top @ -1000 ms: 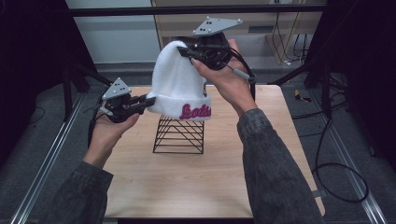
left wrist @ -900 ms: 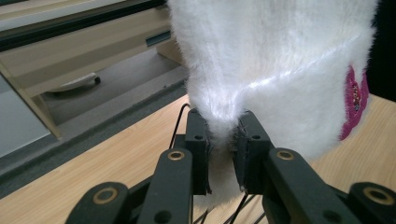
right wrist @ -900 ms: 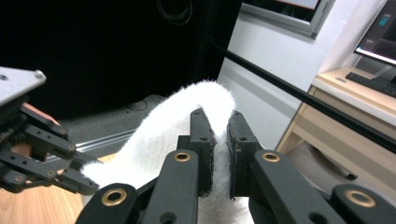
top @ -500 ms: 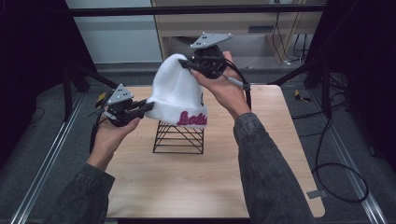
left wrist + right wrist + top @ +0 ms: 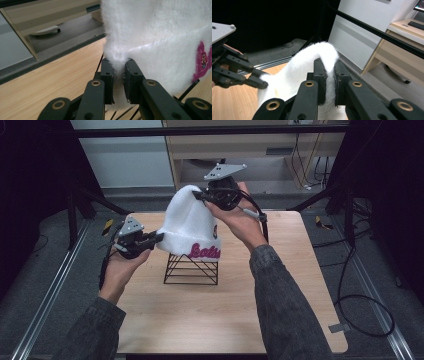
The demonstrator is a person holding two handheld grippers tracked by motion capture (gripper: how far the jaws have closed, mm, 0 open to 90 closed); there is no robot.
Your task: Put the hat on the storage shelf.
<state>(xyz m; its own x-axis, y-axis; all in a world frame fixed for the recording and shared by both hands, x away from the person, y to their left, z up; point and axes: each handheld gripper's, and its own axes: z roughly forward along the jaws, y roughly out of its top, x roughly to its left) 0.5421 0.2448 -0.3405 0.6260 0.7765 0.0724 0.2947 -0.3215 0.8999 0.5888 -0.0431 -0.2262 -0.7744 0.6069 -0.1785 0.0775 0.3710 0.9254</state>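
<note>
Left tongs (image 5: pixel 118 75) are clamped on the brim edge of the white fleece hat (image 5: pixel 189 222), fabric pinched tight between the pads. Right tongs (image 5: pixel 329 75) are clamped on the crown, a fold of fleece squeezed between its jaws. In the high view we see the left tongs (image 5: pixel 159 237) at 9 o'clock of the hat and the right tongs (image 5: pixel 196 196) at 12 o'clock on its top. The hat hangs between them, brim just over the top of the black wire stand (image 5: pixel 192 269), which sits mid table (image 5: pixel 280 320). We judge the step as seating the hat on the stand. Next move calls for centring the brim opening over the stand's top, lowering evenly, and releasing only once the stand carries it.
</note>
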